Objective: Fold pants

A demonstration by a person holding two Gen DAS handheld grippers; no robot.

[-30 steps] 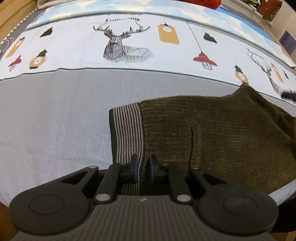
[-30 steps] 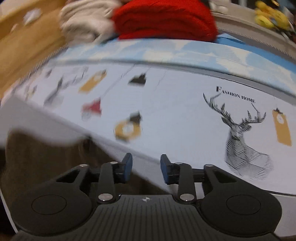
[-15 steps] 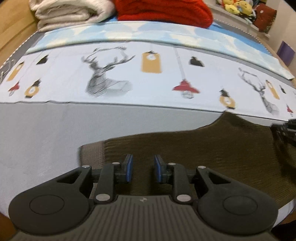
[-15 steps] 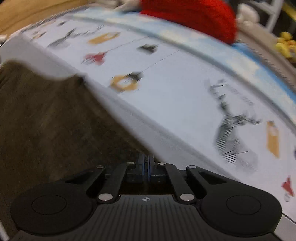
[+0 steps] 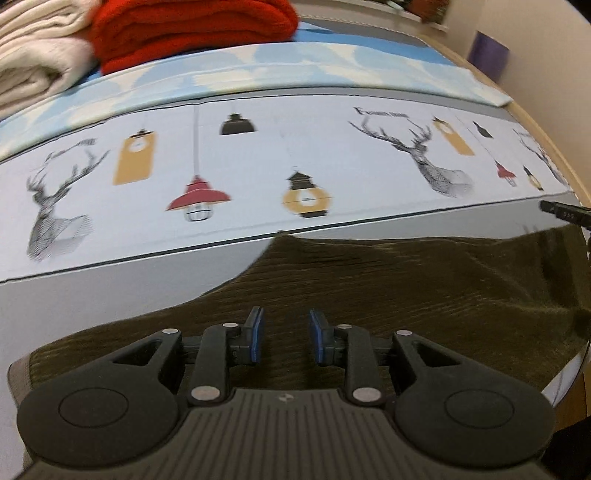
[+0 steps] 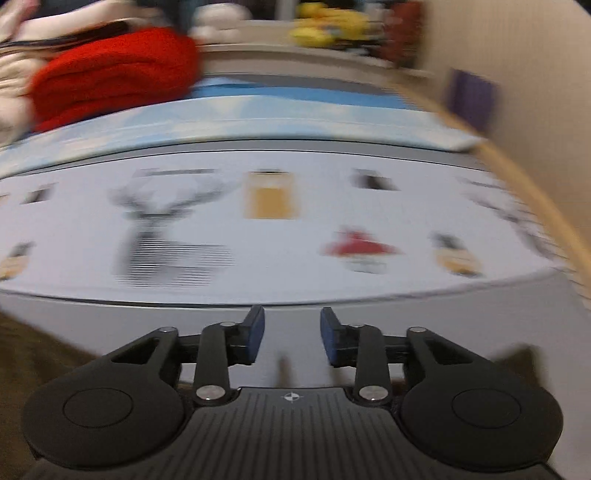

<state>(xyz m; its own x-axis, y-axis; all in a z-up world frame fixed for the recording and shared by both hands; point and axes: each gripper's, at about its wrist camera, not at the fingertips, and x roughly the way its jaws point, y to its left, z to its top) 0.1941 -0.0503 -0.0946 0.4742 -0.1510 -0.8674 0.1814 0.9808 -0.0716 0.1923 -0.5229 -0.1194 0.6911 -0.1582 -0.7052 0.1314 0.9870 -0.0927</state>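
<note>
The dark olive knit pants (image 5: 424, 288) lie flat on the grey bed sheet, with a striped cuff at the lower left edge (image 5: 16, 373). My left gripper (image 5: 286, 338) is open and empty just above the pants. The tip of the other gripper (image 5: 565, 212) shows at the far right, beyond the pants' right end. In the blurred right wrist view, my right gripper (image 6: 291, 334) is open and empty over the grey sheet, with a corner of the pants (image 6: 33, 354) at the lower left.
A printed sheet with deer and lamps (image 5: 295, 166) covers the bed beyond the pants. Folded red (image 5: 192, 33) and cream (image 5: 33, 70) blankets lie at the back. The bed's wooden edge (image 5: 546, 140) runs along the right. A wall (image 6: 517, 74) stands to the right.
The left gripper has opened wider and moved right along the pants, off the cuff. The right gripper, shut half a second ago, has opened and swung off the pants to the sheet.
</note>
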